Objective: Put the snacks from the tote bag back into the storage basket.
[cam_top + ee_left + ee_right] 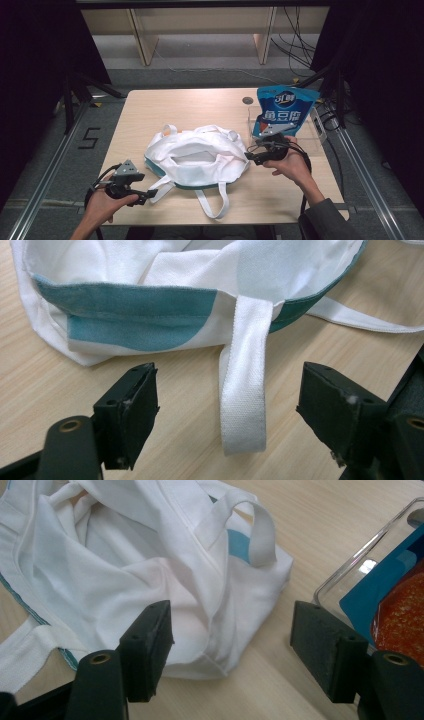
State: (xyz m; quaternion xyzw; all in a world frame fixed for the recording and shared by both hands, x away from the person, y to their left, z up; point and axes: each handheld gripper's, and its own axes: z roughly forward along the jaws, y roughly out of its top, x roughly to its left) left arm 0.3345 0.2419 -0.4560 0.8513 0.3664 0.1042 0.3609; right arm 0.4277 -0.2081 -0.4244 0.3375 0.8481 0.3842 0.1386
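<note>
Left gripper (148,194) at the near left edge of the table (150,107), jaws spread wide and clamped on nothing; in the left gripper view a white strap (243,390) lies flat on the wood between the pads, touching neither. Strap belongs to a white tote bag (197,157) with a teal band along its hem, slumped mid-table, mouth gaping upward, second loop trailing toward the near edge. Right gripper (248,156) sits at the bag's right corner, jaws apart, nothing held; in the right gripper view the corner of the cloth lies between the pads, whether touching cannot be told. Just right of it, a clear plastic box (314,131) with a blue snack pouch (284,112) standing upright in it. Farther off, wooden shelf legs and loose cables on the floor.
</note>
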